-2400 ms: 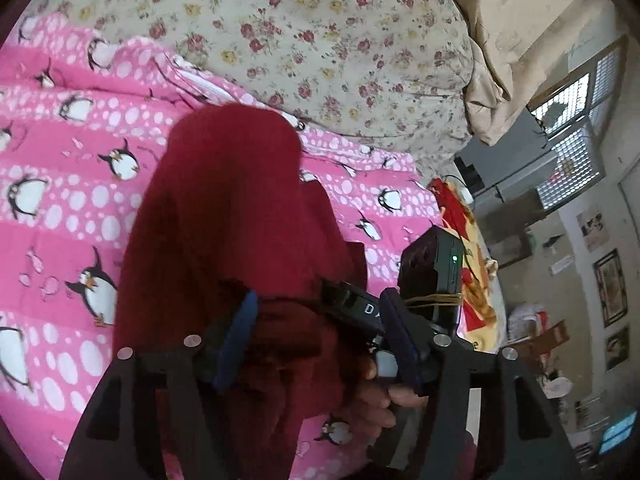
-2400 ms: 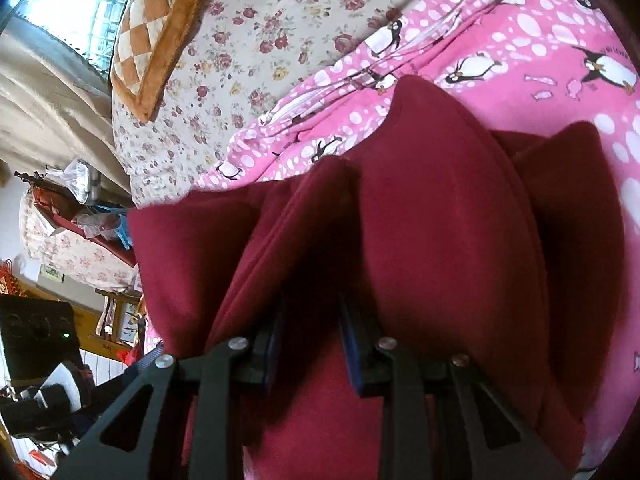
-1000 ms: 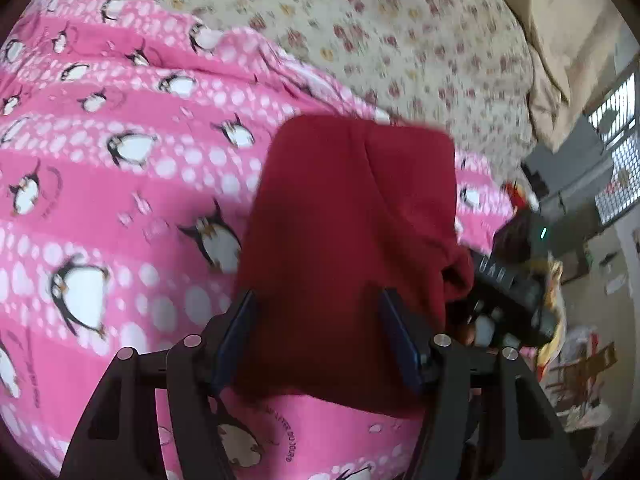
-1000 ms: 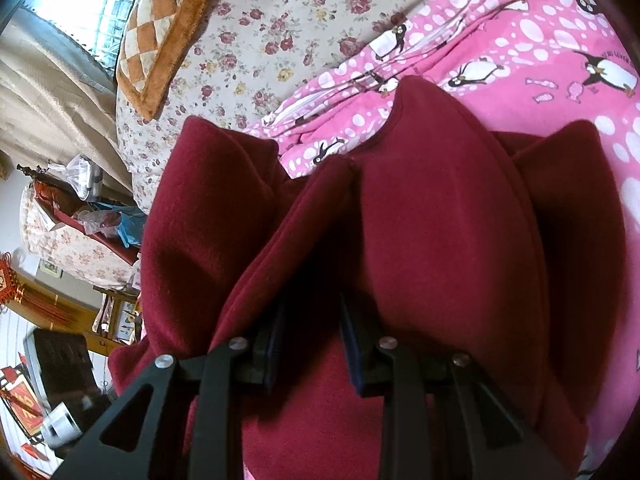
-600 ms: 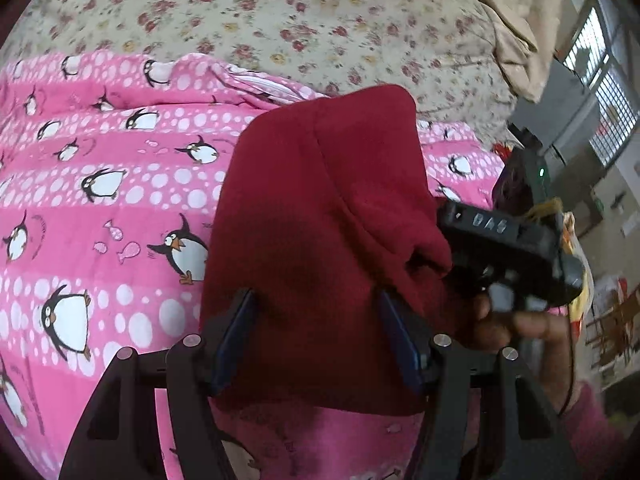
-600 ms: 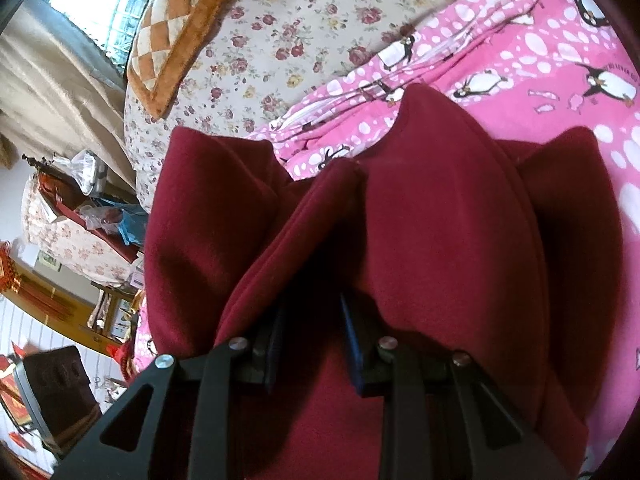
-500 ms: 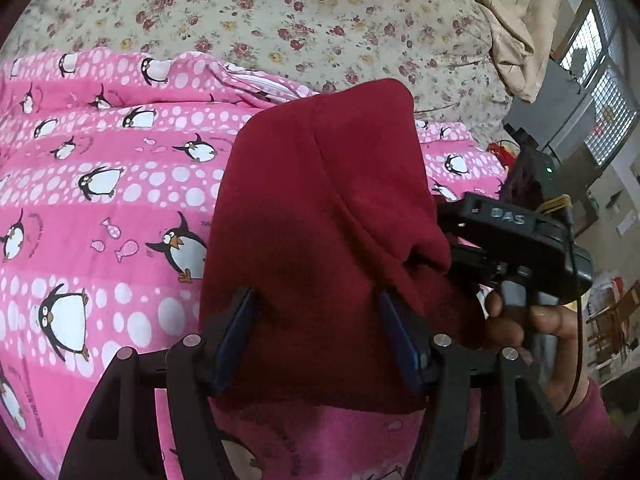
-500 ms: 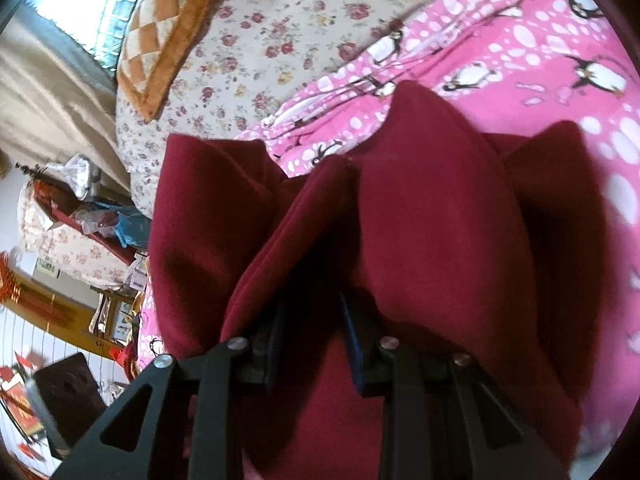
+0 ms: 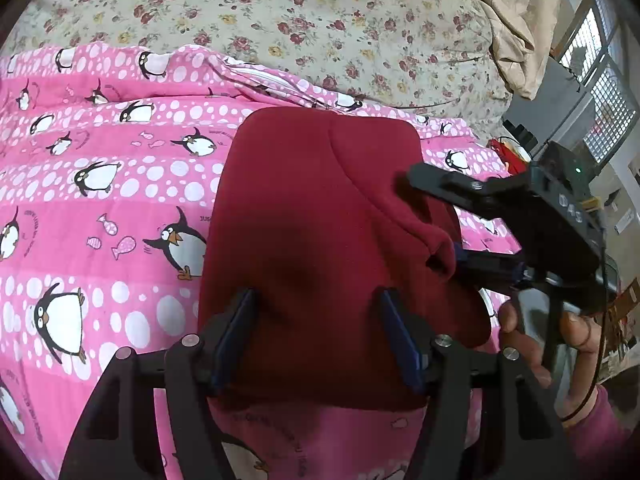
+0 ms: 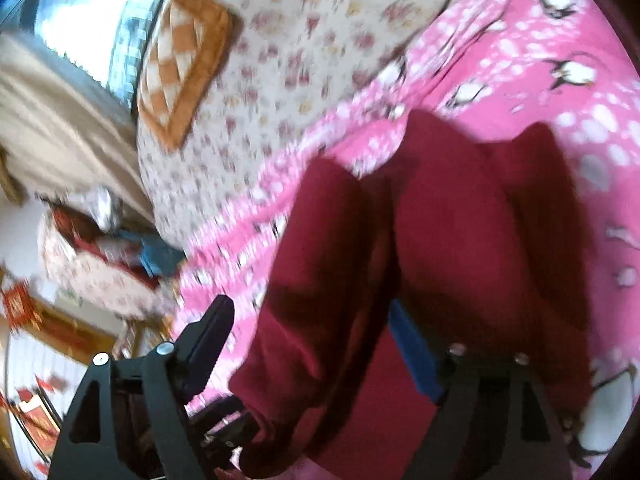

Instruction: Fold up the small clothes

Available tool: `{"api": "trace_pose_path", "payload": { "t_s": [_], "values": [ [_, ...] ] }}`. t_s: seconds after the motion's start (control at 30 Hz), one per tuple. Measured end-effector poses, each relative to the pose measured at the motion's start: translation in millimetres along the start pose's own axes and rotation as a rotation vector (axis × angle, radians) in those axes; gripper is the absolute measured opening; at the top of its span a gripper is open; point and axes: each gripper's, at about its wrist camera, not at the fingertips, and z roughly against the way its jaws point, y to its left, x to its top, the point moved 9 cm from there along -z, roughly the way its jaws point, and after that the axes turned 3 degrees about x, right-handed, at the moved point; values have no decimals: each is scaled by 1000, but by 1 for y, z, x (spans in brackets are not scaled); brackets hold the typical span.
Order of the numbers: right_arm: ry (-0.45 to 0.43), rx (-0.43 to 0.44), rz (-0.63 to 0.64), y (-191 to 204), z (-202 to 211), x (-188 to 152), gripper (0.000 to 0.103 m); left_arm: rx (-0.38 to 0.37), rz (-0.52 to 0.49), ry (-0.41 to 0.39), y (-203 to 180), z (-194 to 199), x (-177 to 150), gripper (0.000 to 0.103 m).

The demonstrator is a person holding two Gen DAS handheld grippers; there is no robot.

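Note:
A dark red fleece garment (image 9: 304, 216) lies folded on the pink penguin blanket (image 9: 100, 208). My left gripper (image 9: 318, 312) is set down on its near edge, and thick fabric fills the whole gap between the blue pads (image 9: 240, 320). My right gripper (image 9: 448, 224) comes in from the right at the garment's side fold. Its jaws are opening, and the fold sits loose between them without being pressed. In the blurred right wrist view the right gripper (image 10: 310, 312) stands wide, with a ridge of the garment (image 10: 460, 240) running up between the fingers.
A floral sheet (image 9: 320, 20) covers the bed beyond the blanket. An orange checked cushion (image 10: 180, 64) lies on it, with a beige curtain (image 9: 520, 20) and a barred window behind. A person's hand (image 9: 528, 332) holds the right gripper. Room clutter lies off the bed's right edge.
The red flap was carried over and laid flat on the garment. The right jaws, shut on the fold until half a second ago, have spread wide apart. The left gripper rolled slightly.

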Motion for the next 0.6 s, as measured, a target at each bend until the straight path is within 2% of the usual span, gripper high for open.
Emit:
{"api": "trace_pose_path", "payload": {
  "t_s": [0.2, 0.3, 0.47, 0.53, 0.57, 0.6],
  "values": [
    [19, 4, 1, 10, -8, 4, 83, -43, 44, 1, 5, 5, 5, 43],
    [79, -75, 64, 13, -23, 1, 83, -37, 68, -29, 12, 12, 12, 43],
    [127, -197, 229, 22, -38, -8, 83, -13, 88, -54, 24, 20, 18, 43],
    [137, -245, 278, 23, -44, -6, 74, -8, 98, -54, 29, 20, 20, 43],
    [145, -272, 303, 23, -48, -5, 59, -4, 101, -52, 31, 19, 20, 43],
    [155, -292, 325, 23, -50, -5, 52, 2, 109, -49, 34, 19, 20, 43]
  ]
}}
